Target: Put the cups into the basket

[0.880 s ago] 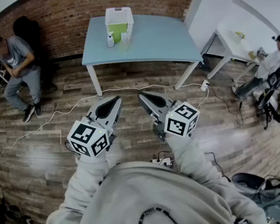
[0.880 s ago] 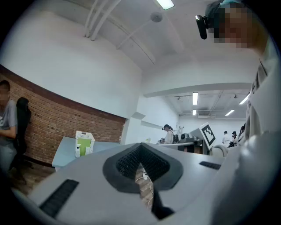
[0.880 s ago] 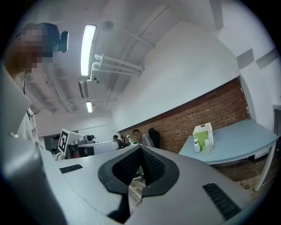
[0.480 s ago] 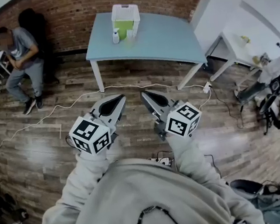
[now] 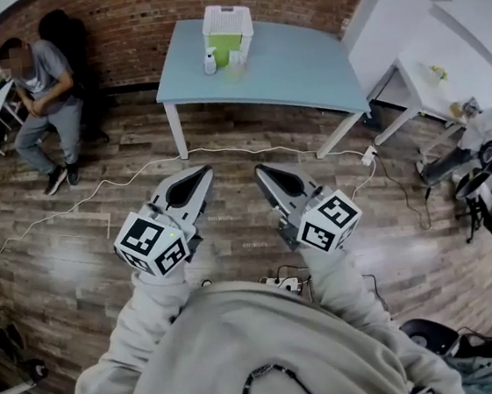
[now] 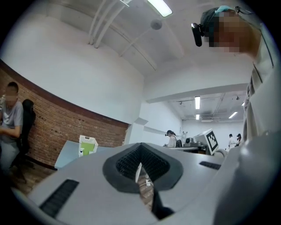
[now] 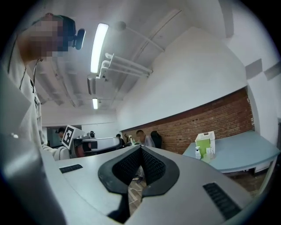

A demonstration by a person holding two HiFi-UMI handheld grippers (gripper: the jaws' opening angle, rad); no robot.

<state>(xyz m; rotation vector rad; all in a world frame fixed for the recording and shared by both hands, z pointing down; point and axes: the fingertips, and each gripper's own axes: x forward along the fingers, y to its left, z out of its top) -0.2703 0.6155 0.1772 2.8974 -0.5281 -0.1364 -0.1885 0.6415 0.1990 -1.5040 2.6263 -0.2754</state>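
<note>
Big room: wood plank floor (image 5: 76, 255), brick wall (image 5: 137, 18) at the back. Pale blue bench (image 5: 292, 63) set against that wall, mostly bare. White cable (image 5: 122, 190) trailing over the floor on the near side of the bench.

Grey sleeves (image 5: 131, 346) stretched forward from the chest, elbows bent, forearms angled slightly toward each other. Both tools carried level, aimed at the bench, well apart from it, over bare floor.

Left hand-held gripper (image 5: 198, 178): jaws pressed together at the tips, nothing between them, only floor seen through the slit in its own view. Right hand-held gripper (image 5: 263, 172): same, pressed together and empty. The two near each other, not touching. Probably just a carrying pose: nothing within reach, so no reason to spread the jaws yet.

White basket (image 5: 227, 24) upright at the far edge of the bench, close to the wall, something green inside. Small white bottle (image 5: 210, 61) on the bench just beside the basket, on its near-left side. Cups (image 5: 233, 69): pale, small, on the bench just in front of the basket, too small to count or to tell upright from tipped. Likely grouped next to the basket to keep each transfer short. Task judged not begun: bench to be reached first, jaws to be spread before any pick.
</note>
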